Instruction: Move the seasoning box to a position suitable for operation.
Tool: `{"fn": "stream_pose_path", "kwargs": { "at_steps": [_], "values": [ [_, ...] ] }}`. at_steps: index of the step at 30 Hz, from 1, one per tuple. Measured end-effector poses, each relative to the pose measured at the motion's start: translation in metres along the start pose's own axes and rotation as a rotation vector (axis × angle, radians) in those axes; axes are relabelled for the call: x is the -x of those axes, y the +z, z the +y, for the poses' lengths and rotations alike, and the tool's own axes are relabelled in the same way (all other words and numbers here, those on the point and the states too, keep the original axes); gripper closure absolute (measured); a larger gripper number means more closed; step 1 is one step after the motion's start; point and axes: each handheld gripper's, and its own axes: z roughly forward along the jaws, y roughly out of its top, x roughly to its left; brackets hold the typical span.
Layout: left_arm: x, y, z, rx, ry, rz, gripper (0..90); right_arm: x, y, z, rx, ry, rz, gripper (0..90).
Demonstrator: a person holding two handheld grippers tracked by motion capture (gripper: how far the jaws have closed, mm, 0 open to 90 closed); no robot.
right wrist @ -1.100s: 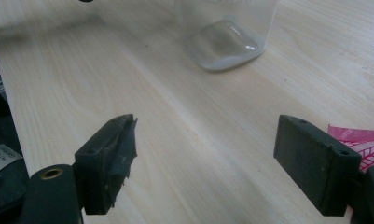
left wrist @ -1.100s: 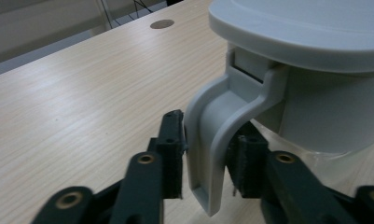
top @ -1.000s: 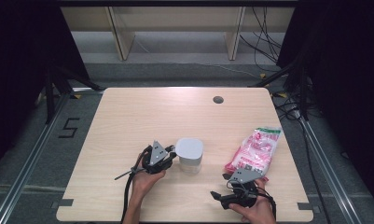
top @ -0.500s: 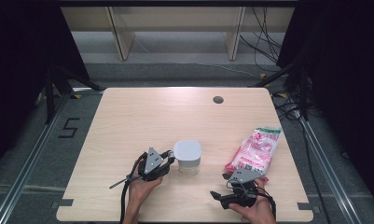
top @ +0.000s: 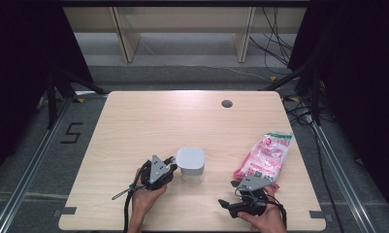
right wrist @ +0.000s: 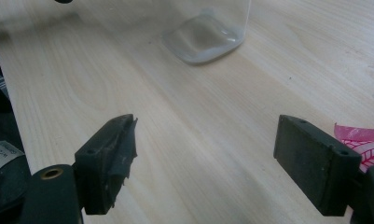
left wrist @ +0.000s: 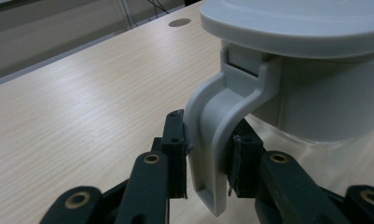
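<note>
A clear container with a grey lid stands near the table's front middle. Its grey latch clip hangs down from the lid's side, and my left gripper is shut on that clip, one pad on each side. In the high view my left gripper touches the container's left side. My right gripper lies low near the front edge, open, with bare wood between its pads. The container's clear base lies ahead of the right gripper.
A pink and white snack bag lies at the right, just behind my right hand; its corner shows beside the right jaw. A round cable hole sits at the table's far side. Shelving and cables lie beyond the table.
My left gripper has slid a little back toward the person's side and down the container's left side, staying at the latch clip. The right gripper has hardly moved.
</note>
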Motion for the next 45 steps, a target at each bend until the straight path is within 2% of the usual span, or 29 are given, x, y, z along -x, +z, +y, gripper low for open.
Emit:
{"fn": "stream_pose_path", "kwargs": {
  "at_steps": [3,6,8,9,10,11,13,15,16,18,20,23,24,25,26,27,28,30,31,35,36,39,40,41,43,44,45],
  "values": [
    [0.001,0.003,0.001,0.006,0.003,0.011,73.6,0.001,-0.001,0.001,0.0,-0.012,-0.007,21.8],
    [0.003,0.0,0.0,0.013,-0.001,-0.034,73.6,0.0,0.0,0.0,-0.004,0.001,-0.001,21.7],
    [0.007,-0.004,-0.001,0.016,0.004,-0.035,73.8,0.001,0.0,0.0,-0.001,-0.007,-0.003,21.7],
    [0.009,-0.005,-0.001,0.019,-0.008,-0.028,73.8,0.001,0.0,0.0,0.007,-0.011,-0.007,21.7],
    [0.01,-0.006,-0.001,0.014,0.003,-0.027,73.7,0.001,0.0,0.0,0.003,-0.003,-0.004,21.7],
    [0.011,-0.008,-0.002,0.012,-0.007,-0.023,73.3,0.002,0.0,0.0,0.004,-0.013,-0.008,21.8],
    [0.012,-0.013,-0.002,0.004,0.004,-0.022,72.7,0.0,0.0,0.0,0.002,-0.003,-0.004,21.8],
    [0.014,-0.014,-0.003,0.019,-0.017,-0.031,72.5,0.001,0.0,0.0,0.008,-0.012,-0.01,21.8],
    [0.014,-0.015,-0.004,0.009,-0.007,-0.022,72.4,0.001,0.0,0.001,-0.001,-0.005,-0.001,21.7],
    [0.015,-0.015,-0.003,0.009,-0.011,-0.032,72.5,0.002,0.001,0.001,-0.003,-0.016,0.015,21.7],
    [0.02,-0.015,-0.002,0.015,-0.017,-0.042,72.5,0.0,0.001,0.0,-0.001,-0.005,-0.002,21.8],
    [0.026,-0.016,-0.001,0.01,-0.015,-0.064,72.5,0.0,0.0,0.001,-0.012,0.008,0.003,21.8],
    [0.027,-0.016,0.0,0.002,-0.008,-0.062,72.5,0.001,0.0,0.0,-0.002,-0.003,-0.005,21.8],
    [0.029,-0.016,-0.001,0.008,-0.027,-0.061,72.5,0.0,0.0,0.0,-0.003,0.001,-0.005,21.7],
    [0.028,-0.016,0.0,0.008,-0.011,-0.064,72.5,0.001,0.0,0.0,0.003,-0.009,-0.01,21.7],
    [0.028,-0.017,-0.001,-0.002,-0.028,-0.062,72.4,0.001,-0.001,0.0,-0.001,-0.005,-0.008,21.7],
    [0.027,-0.017,0.0,-0.001,-0.011,-0.061,72.3,0.001,0.0,0.0,0.001,-0.002,-0.007,21.8],
    [0.028,-0.018,0.0,-0.002,-0.014,-0.06,72.1,0.001,0.0,0.0,0.002,-0.002,-0.007,21.8],
    [0.029,-0.019,-0.001,0.003,-0.032,-0.063,72.0,0.001,-0.001,0.0,-0.005,-0.003,-0.005,21.8],
    [0.029,-0.021,-0.002,0.004,-0.023,-0.062,71.9,0.001,0.0,0.0,0.001,-0.002,-0.006,21.7],
    [0.03,-0.02,-0.003,0.024,-0.04,-0.067,71.9,0.002,-0.001,0.0,0.0,-0.015,-0.011,21.8],
    [0.029,-0.023,-0.004,0.011,-0.037,-0.067,71.8,0.001,0.0,0.0,0.003,-0.001,-0.004,21.8],
    [0.03,-0.023,-0.005,0.021,-0.046,-0.072,71.7,0.0,-0.001,0.0,-0.001,0.016,-0.003,21.8],
    [0.029,-0.025,-0.004,0.011,-0.037,-0.07,71.5,0.001,-0.001,-0.001,-0.001,0.012,-0.004,21.8],
    [0.03,-0.025,-0.005,0.013,-0.048,-0.067,71.4,0.0,-0.002,-0.001,-0.001,0.025,-0.002,21.8],
    [0.029,-0.026,-0.005,0.01,-0.032,-0.068,71.3,0.002,-0.001,-0.001,0.007,0.005,-0.006,21.8],
    [0.03,-0.026,-0.005,0.012,-0.058,-0.071,71.0,0.003,-0.002,-0.001,0.013,-0.004,-0.012,21.8]
  ]
}}
